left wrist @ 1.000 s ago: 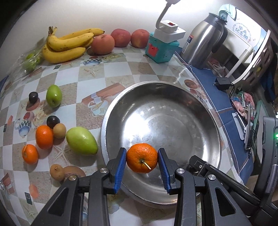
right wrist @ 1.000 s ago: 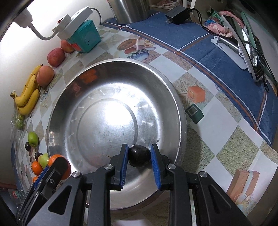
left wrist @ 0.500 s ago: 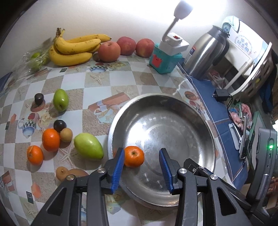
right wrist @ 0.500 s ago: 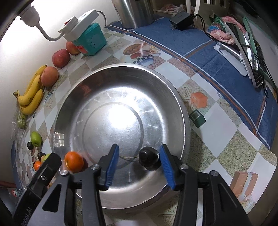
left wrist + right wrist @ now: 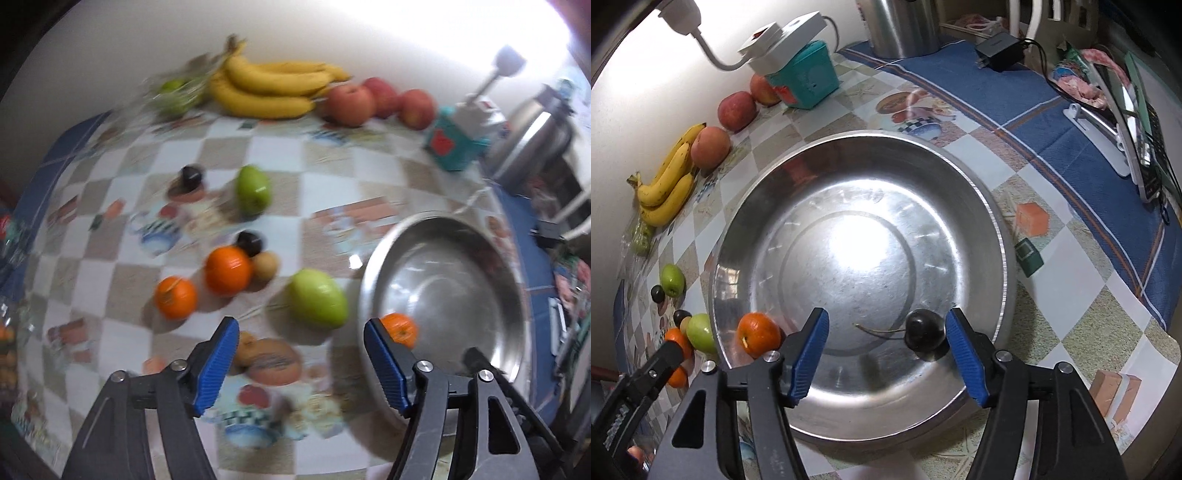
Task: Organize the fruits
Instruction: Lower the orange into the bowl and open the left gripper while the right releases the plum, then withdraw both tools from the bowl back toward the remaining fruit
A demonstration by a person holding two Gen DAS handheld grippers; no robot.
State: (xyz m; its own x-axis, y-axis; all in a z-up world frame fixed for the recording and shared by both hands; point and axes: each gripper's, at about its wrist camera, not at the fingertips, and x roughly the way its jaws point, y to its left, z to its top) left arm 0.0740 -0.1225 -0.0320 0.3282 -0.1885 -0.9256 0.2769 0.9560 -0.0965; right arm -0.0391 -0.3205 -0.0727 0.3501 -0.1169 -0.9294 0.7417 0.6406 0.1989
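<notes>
Now both our grippers, left gripper [image 5: 297,354] and right gripper [image 5: 886,347], are opening, holding nothing; the freed plum [image 5: 923,334] and orange [image 5: 758,334] might roll around the slick bowl [image 5: 1001,236].

Home kitchen table: printed tablecloth [image 5: 1071,236], steel kettle [image 5: 905,26] (loose fruit about)
</notes>
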